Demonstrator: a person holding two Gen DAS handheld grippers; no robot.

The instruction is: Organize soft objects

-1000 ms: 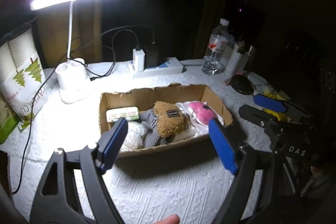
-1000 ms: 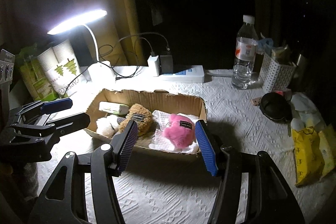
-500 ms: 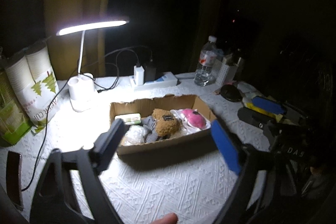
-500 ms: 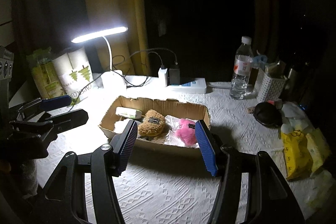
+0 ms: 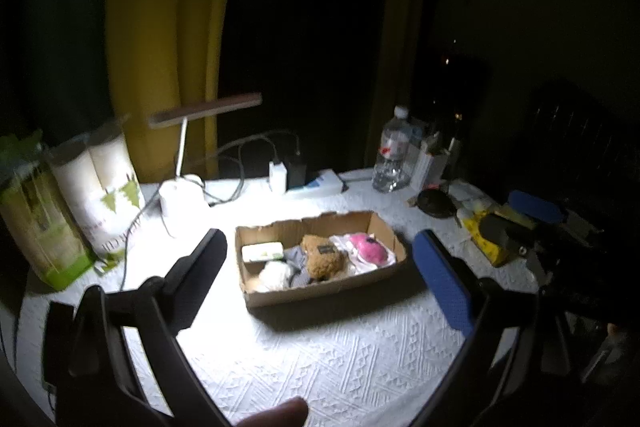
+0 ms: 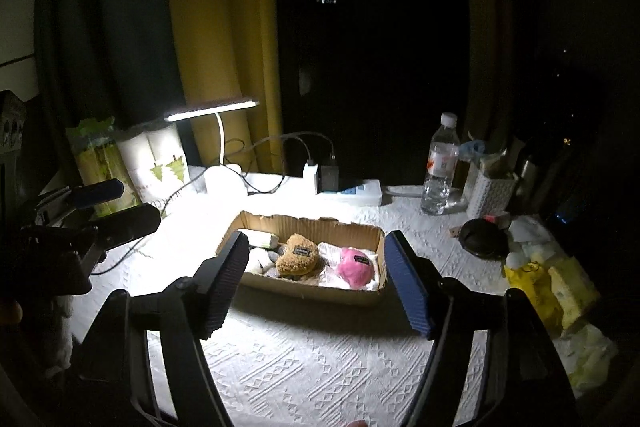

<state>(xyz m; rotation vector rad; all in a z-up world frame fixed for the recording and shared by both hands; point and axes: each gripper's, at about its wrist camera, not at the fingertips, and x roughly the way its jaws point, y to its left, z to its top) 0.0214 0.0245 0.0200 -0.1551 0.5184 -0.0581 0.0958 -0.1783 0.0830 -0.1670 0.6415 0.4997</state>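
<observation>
Now both your grippers hang above the table point(image 6: 320, 367), left gripper point(image 5: 320, 267) and right gripper point(image 6: 316, 279) with jaws opening, nothing between them. Brown plush point(image 6: 298, 259), pink plush point(image 6: 356, 267), white one point(image 5: 274, 273) lie inside the box point(image 6: 320, 291).

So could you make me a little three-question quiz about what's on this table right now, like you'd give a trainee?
1. True or false: the pink plush toy lies inside the cardboard box.
2. Which stands nearest the white basket? A) water bottle B) desk lamp C) paper cup pack
3. Fill in: neither the left gripper nor the right gripper holds ____.

Key: 1 true; 2 A; 3 anything, both sets of jaws are opening with nothing between them.
</observation>
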